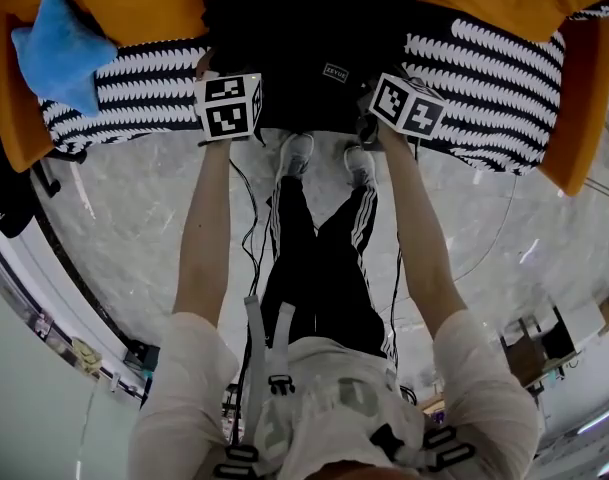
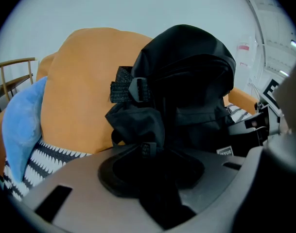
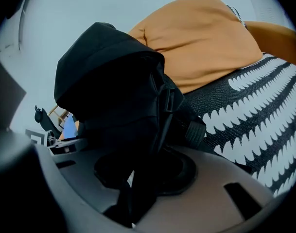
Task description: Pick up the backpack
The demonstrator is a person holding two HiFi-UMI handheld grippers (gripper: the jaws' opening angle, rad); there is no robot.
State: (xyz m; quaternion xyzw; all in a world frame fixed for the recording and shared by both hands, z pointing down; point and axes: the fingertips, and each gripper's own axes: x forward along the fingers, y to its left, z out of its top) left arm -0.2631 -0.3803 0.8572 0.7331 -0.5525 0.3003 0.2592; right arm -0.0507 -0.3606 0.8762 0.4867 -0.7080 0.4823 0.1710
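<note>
On the orange sofa (image 1: 134,3), the left gripper (image 2: 150,165) and right gripper (image 3: 147,170) are each clamping the black backpack (image 1: 304,28), its label (image 1: 335,72) reading ZEYUE.

Backpack (image 1: 304,38) top cut off by head view's upper edge

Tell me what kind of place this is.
Likely a lounge or lobby-type room: an orange sofa with a black-and-white patterned cover, a blue cushion on it, and a polished marble-look floor.
</note>
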